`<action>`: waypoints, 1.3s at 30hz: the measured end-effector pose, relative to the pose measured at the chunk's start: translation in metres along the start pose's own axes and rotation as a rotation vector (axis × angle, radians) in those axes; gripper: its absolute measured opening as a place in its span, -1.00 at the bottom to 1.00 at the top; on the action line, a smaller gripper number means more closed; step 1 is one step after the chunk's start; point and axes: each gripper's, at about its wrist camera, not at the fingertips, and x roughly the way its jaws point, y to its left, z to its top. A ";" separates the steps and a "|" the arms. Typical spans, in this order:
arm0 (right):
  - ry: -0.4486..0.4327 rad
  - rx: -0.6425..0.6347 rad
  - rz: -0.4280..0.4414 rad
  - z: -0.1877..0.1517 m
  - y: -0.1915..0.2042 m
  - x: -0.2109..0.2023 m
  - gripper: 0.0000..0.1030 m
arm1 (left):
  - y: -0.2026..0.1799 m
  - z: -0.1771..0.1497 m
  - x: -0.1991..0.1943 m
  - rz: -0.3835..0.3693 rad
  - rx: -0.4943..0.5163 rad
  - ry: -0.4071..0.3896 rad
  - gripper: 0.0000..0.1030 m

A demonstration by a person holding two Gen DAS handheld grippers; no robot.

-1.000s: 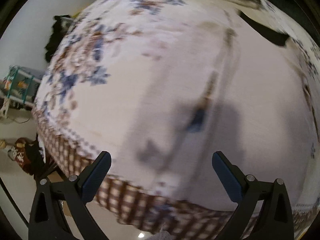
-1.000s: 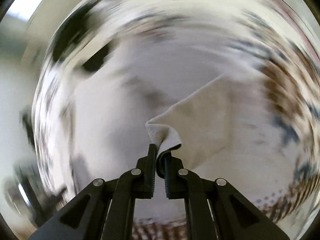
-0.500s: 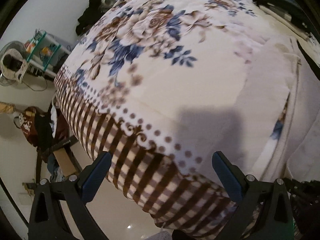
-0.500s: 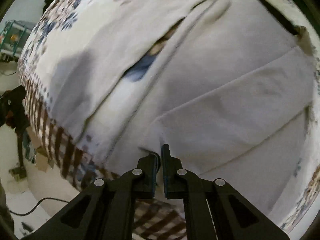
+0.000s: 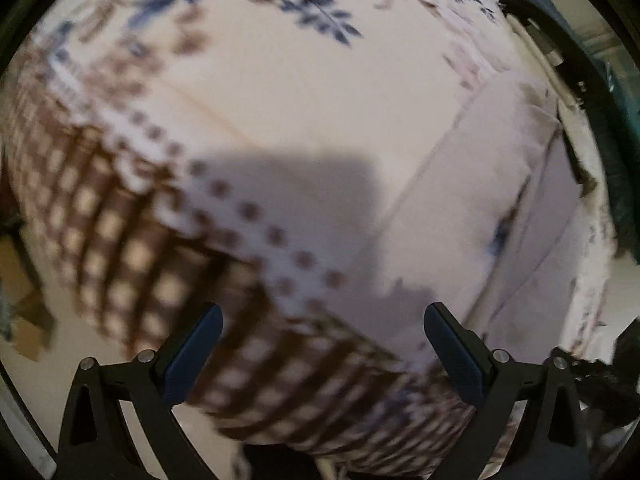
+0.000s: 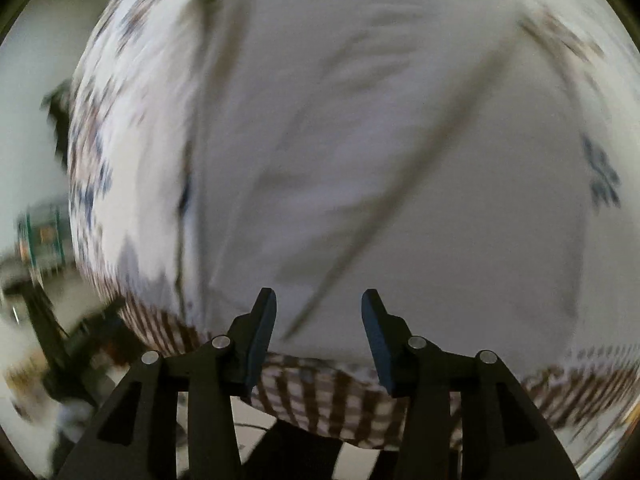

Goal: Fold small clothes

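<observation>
A bed carries everything, covered by a cream blanket printed with blue and brown flowers, a row of brown dots and a brown checked border that hangs over the near edge. On the blanket lies a pale garment, spread flat with long creases. Dark cloth sits at the bed's far right.

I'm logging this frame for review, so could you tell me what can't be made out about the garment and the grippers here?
- White garment, right wrist view: motion blur smears folds and edges; its type is unreadable.
- Same garment, left wrist view: its right part runs to the frame edge, outline incomplete.
- Dark items at the far corner of the floral blanket: cut off, unidentifiable.
- Left gripper and right gripper: both open; contact with the fabric cannot be judged.
</observation>
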 end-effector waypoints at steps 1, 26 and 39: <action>-0.009 0.036 -0.005 0.004 -0.016 -0.008 -0.09 | -0.005 0.000 0.004 -0.003 0.008 -0.007 0.88; -0.057 0.020 -0.231 0.054 -0.129 -0.044 0.47 | -0.025 0.048 -0.083 0.264 0.020 -0.373 -0.93; -0.055 0.081 -0.193 0.027 -0.214 -0.093 0.48 | -0.269 -0.091 -0.026 0.117 0.761 -0.204 -0.93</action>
